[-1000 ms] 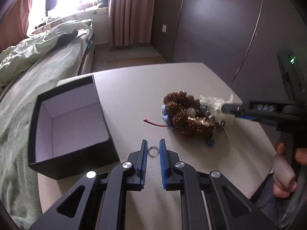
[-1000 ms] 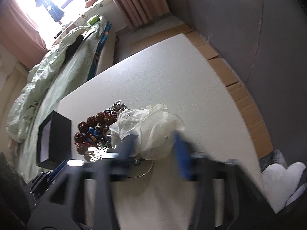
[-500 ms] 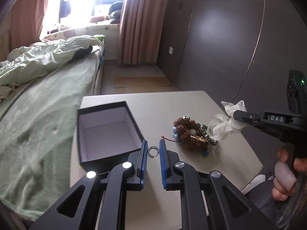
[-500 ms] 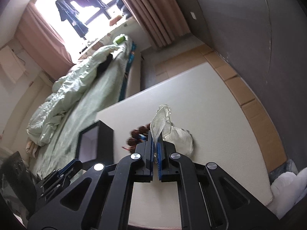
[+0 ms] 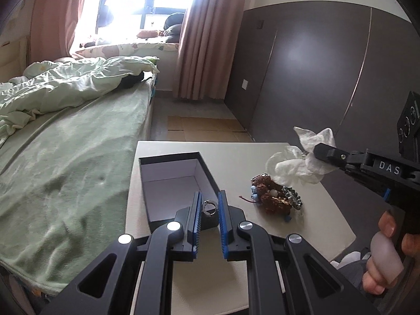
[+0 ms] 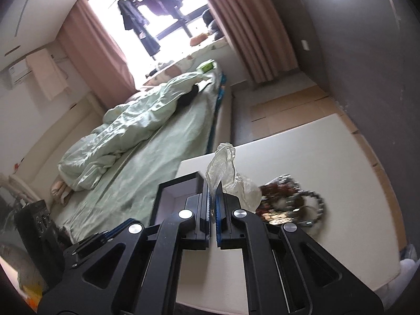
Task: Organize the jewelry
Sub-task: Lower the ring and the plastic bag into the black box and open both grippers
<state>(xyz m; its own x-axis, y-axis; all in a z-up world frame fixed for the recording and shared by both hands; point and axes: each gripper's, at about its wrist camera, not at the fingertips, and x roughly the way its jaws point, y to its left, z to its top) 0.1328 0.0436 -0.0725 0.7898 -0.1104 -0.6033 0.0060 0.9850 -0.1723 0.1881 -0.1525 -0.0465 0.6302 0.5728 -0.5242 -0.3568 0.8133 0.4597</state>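
Bed [image 5: 65, 162]: pale green bedding, left of the white rectangular table [image 5: 315, 225]; its near end is cut off by the frame edge.
Table: its near edge is hidden behind both grippers' black arms in each view.
Box [image 5: 168, 183]: open black cardboard box with white interior, on the table's left side; its near right corner is hidden behind the left gripper [image 5: 210, 210].
Pouch [image 5: 296, 165]: white sheer fabric pouch, raised above the table, over the far side of the jewelry pile [image 5: 275, 197]; its contents cannot be made out.
Right gripper [image 6: 214, 204]: jaws pressed together on the pouch neck; the fabric stands up past the tips.
Jewelry pile: brown beaded strands, silver chain and blue beads, on the table right of the box; blurred in the right wrist view, sharp in the left.
Left gripper: jaws nearly closed on a small silver ring [image 5: 209, 206], held over the box's near right corner.
Ring: seen only in the left wrist view.
Hand [image 5: 386, 252]: grips the right gripper's handle; cut off at the frame edge.
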